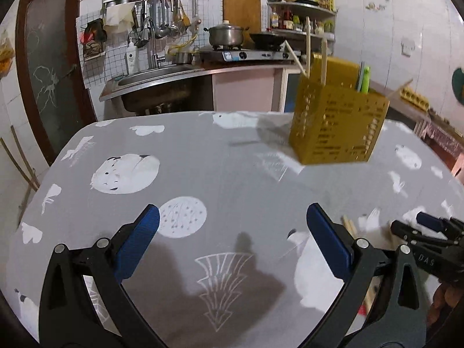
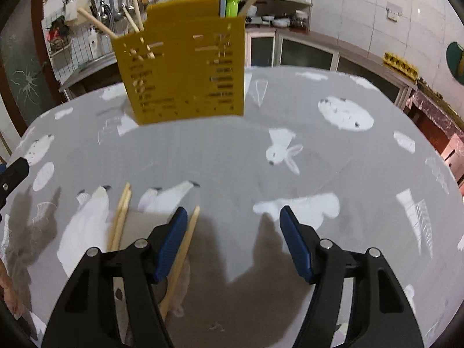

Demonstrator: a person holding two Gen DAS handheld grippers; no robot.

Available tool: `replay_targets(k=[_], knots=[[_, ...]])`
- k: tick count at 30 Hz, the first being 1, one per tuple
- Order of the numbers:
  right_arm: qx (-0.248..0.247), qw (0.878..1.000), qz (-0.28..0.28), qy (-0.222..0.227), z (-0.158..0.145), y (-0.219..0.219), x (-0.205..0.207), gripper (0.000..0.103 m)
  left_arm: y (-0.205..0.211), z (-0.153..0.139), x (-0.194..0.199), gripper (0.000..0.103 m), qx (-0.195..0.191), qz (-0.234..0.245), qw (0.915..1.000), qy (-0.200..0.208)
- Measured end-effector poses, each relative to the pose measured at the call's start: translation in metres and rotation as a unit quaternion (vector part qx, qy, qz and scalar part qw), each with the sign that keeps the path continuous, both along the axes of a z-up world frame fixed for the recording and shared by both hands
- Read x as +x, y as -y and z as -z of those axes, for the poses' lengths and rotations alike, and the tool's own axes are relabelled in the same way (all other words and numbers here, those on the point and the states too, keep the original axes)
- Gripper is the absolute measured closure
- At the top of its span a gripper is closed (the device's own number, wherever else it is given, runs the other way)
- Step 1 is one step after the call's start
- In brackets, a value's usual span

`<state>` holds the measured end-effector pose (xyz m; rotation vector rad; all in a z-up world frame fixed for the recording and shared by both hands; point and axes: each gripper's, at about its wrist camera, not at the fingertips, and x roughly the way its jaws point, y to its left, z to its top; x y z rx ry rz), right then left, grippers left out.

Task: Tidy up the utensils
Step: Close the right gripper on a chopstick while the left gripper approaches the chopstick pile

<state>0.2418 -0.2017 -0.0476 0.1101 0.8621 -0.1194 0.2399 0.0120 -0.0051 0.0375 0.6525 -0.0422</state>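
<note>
A yellow perforated utensil holder (image 1: 339, 121) (image 2: 182, 72) stands on the grey patterned tablecloth at the far side, with several wooden chopsticks (image 2: 130, 20) and a green-handled utensil (image 2: 232, 5) sticking out. Loose wooden chopsticks lie on the cloth: a pair (image 2: 120, 217) and a single one (image 2: 185, 240) beside the right gripper's left finger. My left gripper (image 1: 232, 226) is wide open over bare cloth with nothing between its fingers. My right gripper (image 2: 230, 220) is open too, nothing between its pads. The right gripper (image 1: 429, 232) also shows at the left wrist view's right edge.
The table (image 1: 203, 159) has a grey cloth with white prints. Behind it are a sink (image 1: 156, 75), a stove with a pot (image 1: 226, 36) and a pan, hanging ladles, and shelves with bottles (image 1: 285, 18). A counter (image 2: 333, 49) runs at the right. A hand shows at lower left (image 2: 8, 290).
</note>
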Motion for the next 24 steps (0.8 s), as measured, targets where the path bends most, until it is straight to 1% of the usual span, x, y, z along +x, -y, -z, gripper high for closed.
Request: replay_targets(k=[2, 3, 4, 5, 7, 8, 10, 11, 12, 15, 18, 24], knots=[[0.001, 1.000, 0.002, -0.004, -0.001, -0.001, 0.001, 0.039, -0.001, 0.003, 0.000, 0.005, 0.008, -0.001, 0.9999, -0.006], [0.000, 1.000, 0.002, -0.006, -0.001, -0.003, 0.002, 0.043, -0.002, 0.003, 0.001, 0.005, 0.008, -0.001, 0.9999, -0.007], [0.001, 1.000, -0.001, -0.010, -0.002, -0.005, 0.004, 0.050, -0.003, 0.004, 0.001, 0.005, 0.004, -0.002, 0.9999, -0.010], [0.005, 1.000, -0.003, -0.014, -0.002, -0.007, 0.005, 0.054, -0.003, 0.005, 0.002, 0.005, -0.001, -0.001, 0.9999, -0.013], [0.011, 1.000, -0.011, -0.026, 0.001, -0.012, 0.007, 0.068, -0.002, 0.006, 0.003, 0.005, -0.007, 0.002, 0.9998, -0.020], [0.011, 0.999, -0.015, -0.030, 0.002, -0.016, 0.009, 0.070, 0.001, 0.006, 0.003, 0.005, -0.007, 0.003, 0.9997, -0.024], [0.015, 0.999, -0.025, -0.029, 0.002, -0.019, 0.010, 0.079, 0.007, 0.007, 0.003, 0.005, -0.001, 0.005, 0.9996, -0.026], [0.019, 0.999, -0.031, -0.029, 0.002, -0.019, 0.010, 0.090, 0.011, 0.007, 0.002, 0.005, 0.002, 0.007, 0.9996, -0.027], [0.022, 0.999, -0.034, -0.029, 0.002, -0.018, 0.011, 0.093, 0.015, 0.007, 0.002, 0.005, 0.005, 0.009, 0.9995, -0.028], [0.040, 0.998, -0.040, -0.027, 0.001, -0.009, 0.011, 0.094, 0.026, 0.007, 0.004, 0.005, 0.009, 0.010, 0.9992, -0.039], [0.034, 0.998, -0.040, -0.022, -0.002, 0.003, 0.012, 0.094, 0.037, 0.009, 0.007, 0.005, 0.006, 0.015, 0.9986, -0.050], [0.020, 0.999, -0.044, -0.020, -0.007, 0.036, 0.015, 0.094, 0.054, 0.018, 0.016, 0.005, -0.017, 0.026, 0.9964, -0.079]])
